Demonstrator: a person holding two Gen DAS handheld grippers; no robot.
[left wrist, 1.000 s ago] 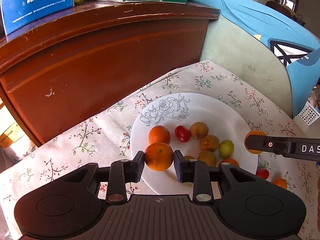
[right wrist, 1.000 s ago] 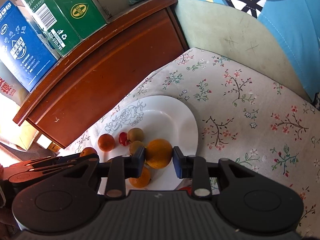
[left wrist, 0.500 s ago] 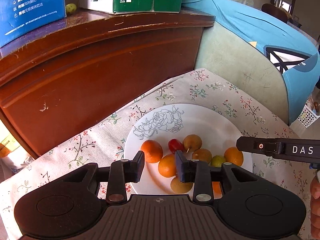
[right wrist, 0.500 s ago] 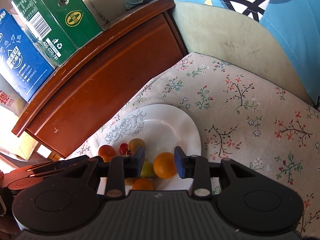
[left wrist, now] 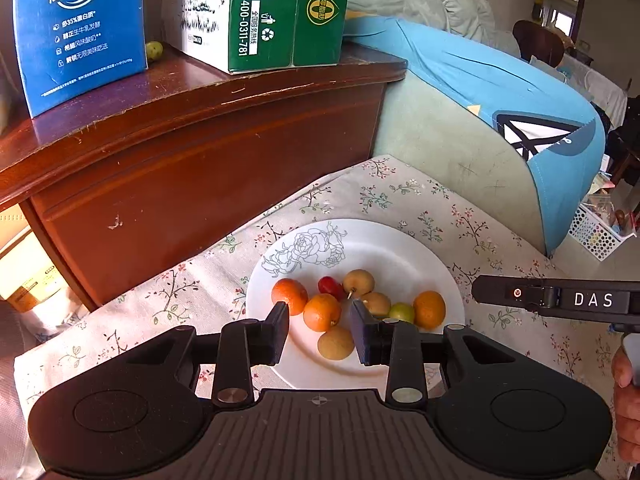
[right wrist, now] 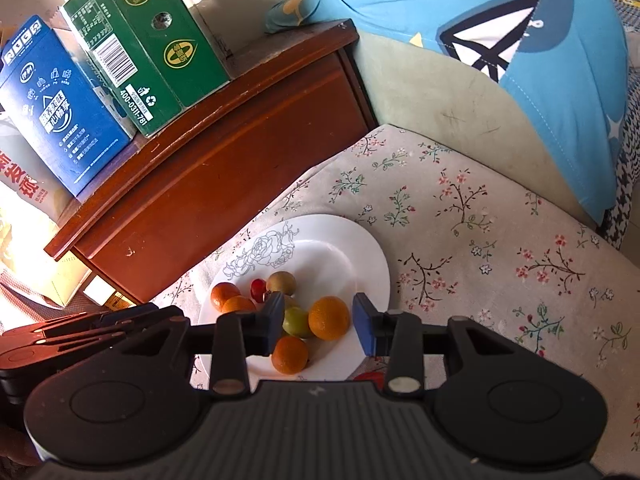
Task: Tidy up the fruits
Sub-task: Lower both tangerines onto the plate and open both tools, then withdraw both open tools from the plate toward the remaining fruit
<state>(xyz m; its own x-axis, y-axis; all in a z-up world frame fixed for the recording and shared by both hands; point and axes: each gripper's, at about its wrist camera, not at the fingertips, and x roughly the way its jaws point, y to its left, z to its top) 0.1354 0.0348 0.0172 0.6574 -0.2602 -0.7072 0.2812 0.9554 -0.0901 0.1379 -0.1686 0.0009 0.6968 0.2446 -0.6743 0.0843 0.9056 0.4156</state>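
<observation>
A white plate (left wrist: 372,246) with a rose drawing sits on the flowered cloth and holds several fruits: oranges (left wrist: 322,312), a red tomato (left wrist: 330,286), brown fruits (left wrist: 359,282) and a green one (left wrist: 402,312). My left gripper (left wrist: 319,322) hovers above the plate's near side, open, its pads clear of the orange below. My right gripper (right wrist: 318,322) is above the plate (right wrist: 332,256) with its jaws opening. An orange (right wrist: 329,317) lies on the plate beneath the gap, touching neither pad. Each gripper shows in the other's view: right gripper (left wrist: 560,300), left gripper (right wrist: 80,332).
A dark wooden cabinet (left wrist: 192,168) stands behind the cloth, carrying a blue carton (left wrist: 80,32) and a green carton (left wrist: 280,12). A green sofa arm with a blue cover (right wrist: 540,80) is at the back right. A red fruit (right wrist: 370,376) peeks out beside the plate. A hand (left wrist: 626,400) is at the right edge.
Both grippers let go of the oranges they held; those oranges now lie on the plate. Both grippers have lifted and drawn back, and the right jaws have spread wider.
</observation>
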